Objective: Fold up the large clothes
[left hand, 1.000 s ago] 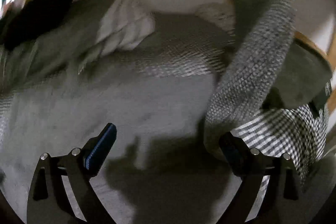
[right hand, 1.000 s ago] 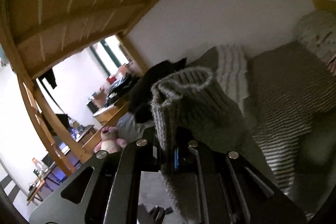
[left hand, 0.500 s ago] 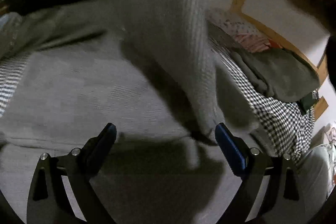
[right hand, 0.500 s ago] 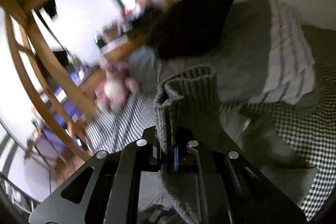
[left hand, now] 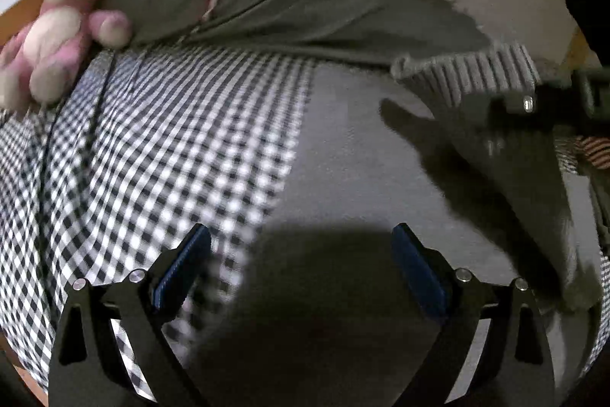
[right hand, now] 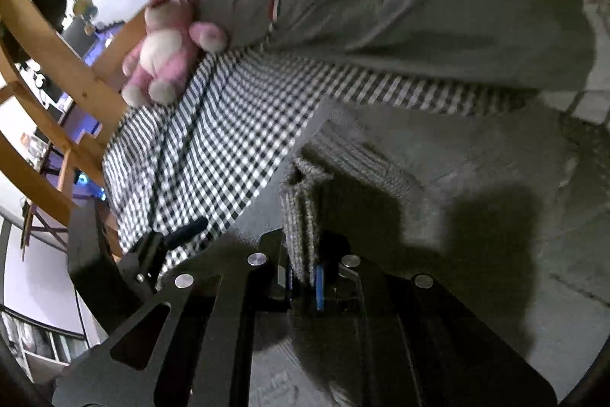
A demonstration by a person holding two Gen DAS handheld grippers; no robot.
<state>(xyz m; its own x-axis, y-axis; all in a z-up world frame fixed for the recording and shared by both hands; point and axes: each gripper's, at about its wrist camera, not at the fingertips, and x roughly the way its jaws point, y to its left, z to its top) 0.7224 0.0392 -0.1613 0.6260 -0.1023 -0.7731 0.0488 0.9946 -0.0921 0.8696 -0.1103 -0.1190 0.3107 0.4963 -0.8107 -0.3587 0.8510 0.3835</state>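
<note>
Grey knit sweater (left hand: 343,155) lies flat on the checked bedsheet (left hand: 160,140), filling my left view from 12 to 6 o'clock. Left gripper (left hand: 301,266) spread wide, holding nothing. Right gripper (right hand: 305,277) clamped on the ribbed cuff (right hand: 305,216). Pink plush toy (right hand: 167,44) at 10 o'clock, probably a bear.

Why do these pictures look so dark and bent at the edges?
Left wrist view: a fisheye lens curves the checked sheet, motion smears the pink teddy, and a heavy shadow covers the grey sweater. Right wrist view: daylight falls only at the left, and the right gripper sits in shade.
</note>
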